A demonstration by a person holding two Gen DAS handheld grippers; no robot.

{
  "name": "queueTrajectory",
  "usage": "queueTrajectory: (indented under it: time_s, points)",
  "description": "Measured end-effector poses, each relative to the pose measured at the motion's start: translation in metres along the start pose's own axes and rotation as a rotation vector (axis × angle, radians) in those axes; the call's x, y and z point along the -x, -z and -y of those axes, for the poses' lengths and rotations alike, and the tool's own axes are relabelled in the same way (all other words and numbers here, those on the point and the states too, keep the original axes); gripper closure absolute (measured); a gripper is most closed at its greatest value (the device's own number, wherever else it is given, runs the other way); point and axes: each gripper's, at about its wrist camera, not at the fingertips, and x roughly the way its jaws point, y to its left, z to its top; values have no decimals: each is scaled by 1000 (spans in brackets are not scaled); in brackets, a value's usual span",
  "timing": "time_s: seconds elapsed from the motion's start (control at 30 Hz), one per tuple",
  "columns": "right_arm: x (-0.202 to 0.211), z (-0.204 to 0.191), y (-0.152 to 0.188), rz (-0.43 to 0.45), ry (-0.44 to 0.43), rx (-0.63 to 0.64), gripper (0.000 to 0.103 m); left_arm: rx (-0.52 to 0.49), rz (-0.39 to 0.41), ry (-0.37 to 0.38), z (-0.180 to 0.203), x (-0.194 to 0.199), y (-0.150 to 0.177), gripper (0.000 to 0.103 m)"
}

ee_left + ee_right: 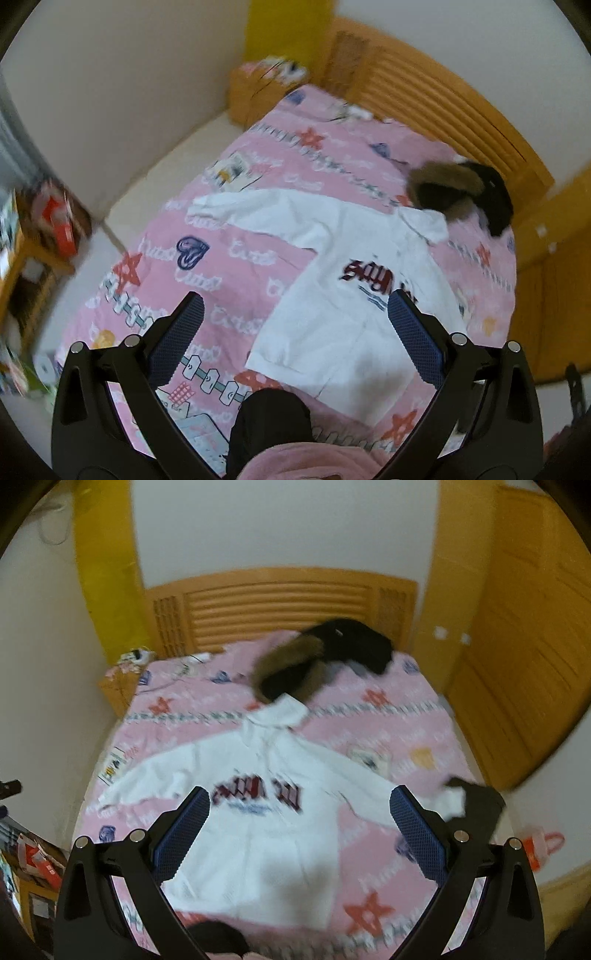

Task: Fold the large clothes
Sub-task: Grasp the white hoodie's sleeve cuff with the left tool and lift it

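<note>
Since both grippers, left [295, 321] & right [301, 818], hang wide open, w/ nothing held, the white hoodie [266, 812] looks soft, floppy, prob light: pinch a sleeve end.

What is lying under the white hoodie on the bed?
The white hoodie lies spread flat on the pink patterned bedcover, which shows all around it. Whatever is directly beneath the fabric is covered and cannot be seen.

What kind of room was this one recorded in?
Most likely a bedroom: a bed with a pink printed cover, a slatted wooden headboard, and a white hoodie spread on it.
</note>
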Motion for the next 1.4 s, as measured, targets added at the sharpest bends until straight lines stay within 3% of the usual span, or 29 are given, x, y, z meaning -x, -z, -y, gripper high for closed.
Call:
queueTrajectory:
  time_s: [0.13, 0.23, 0.33, 0.47, 0.6, 0.7, 0.93, 1.03, 1.17, 1.3, 1.4]
  points:
    - [-47, -87, -38, 53, -2, 22, 8, 130, -106, 15, -86, -78, -69, 6]
    - [-87, -140, -56, 85, -108, 49, 8, 207, -166, 31, -132, -140, -103, 6]
    - [-131, -183, -66, 48, -189, 90, 8, 274, -216, 24, -170, -216, -124, 6]
    - [-210, -245, -60, -31, -262, 172, 8, 412, -296, 81, -214, -310, -128, 6]
    - [-290, -307, -42, -75, -350, 222, 8, 574, -304, 156, -258, -401, -126, 6]
    - [-358, -346, -14, -134, -406, 228, 8, 757, -297, 224, -293, -468, -116, 6]
    - [-457, -387, 46, -237, -469, 226, 8, 1145, -298, 478, -344, -609, -70, 6]
    - [-474, -384, 59, -245, -479, 221, 8, 1226, -271, 548, -355, -638, -59, 6]
    - [-497, -375, 86, -283, -495, 223, 8, 1227, -283, 559, -356, -660, -62, 6]
    - [-510, -371, 112, -343, -512, 221, 8, 1193, -248, 574, -348, -652, -72, 6]
    - [-508, -372, 124, -358, -525, 233, 8, 1130, -223, 562, -341, -646, -87, 26]
